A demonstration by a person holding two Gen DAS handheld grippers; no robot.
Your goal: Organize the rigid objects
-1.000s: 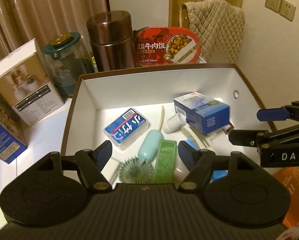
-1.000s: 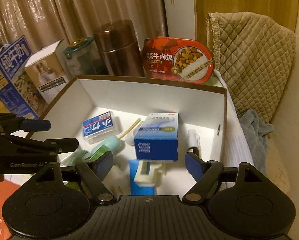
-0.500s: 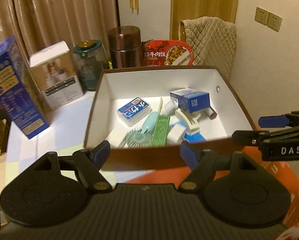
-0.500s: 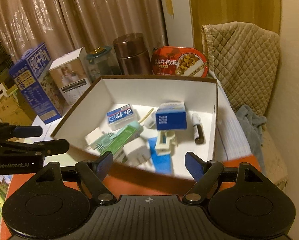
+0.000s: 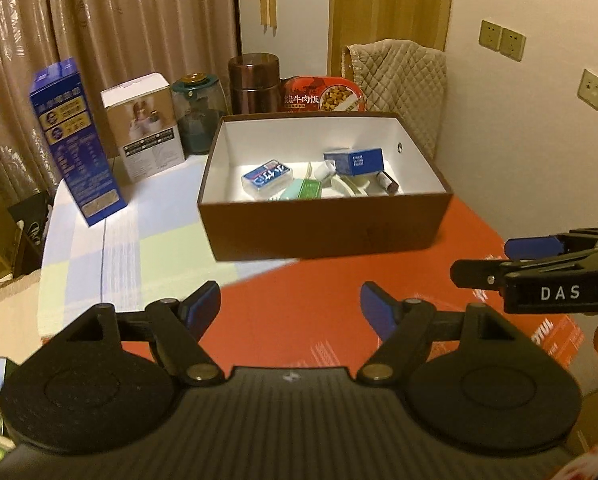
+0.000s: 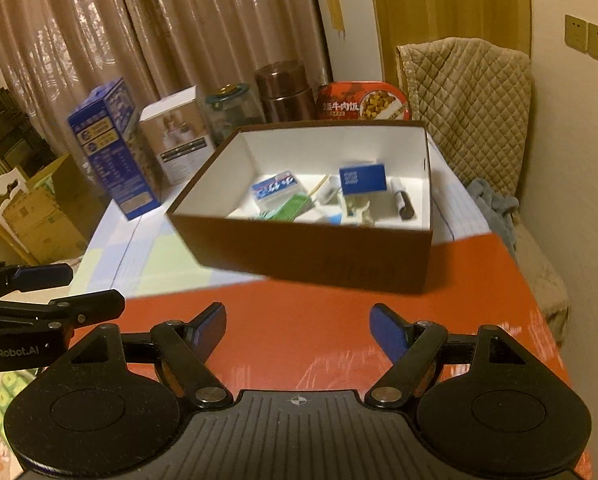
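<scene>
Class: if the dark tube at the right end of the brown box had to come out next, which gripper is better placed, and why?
Probably right gripper: dark tube lies on its side of the brown box; the left gripper is equally open and empty.

White capitals "DAS" mark the side of the right gripper [image 5: 535, 258], while "GenRobot.AI" runs along the left gripper [image 6: 59, 294]. Chinese characters "牛肉饭" appear on the red meal tray [image 5: 323, 94] standing behind the brown box [image 5: 323, 232]. Print on the other packages is too blurred to read.
</scene>
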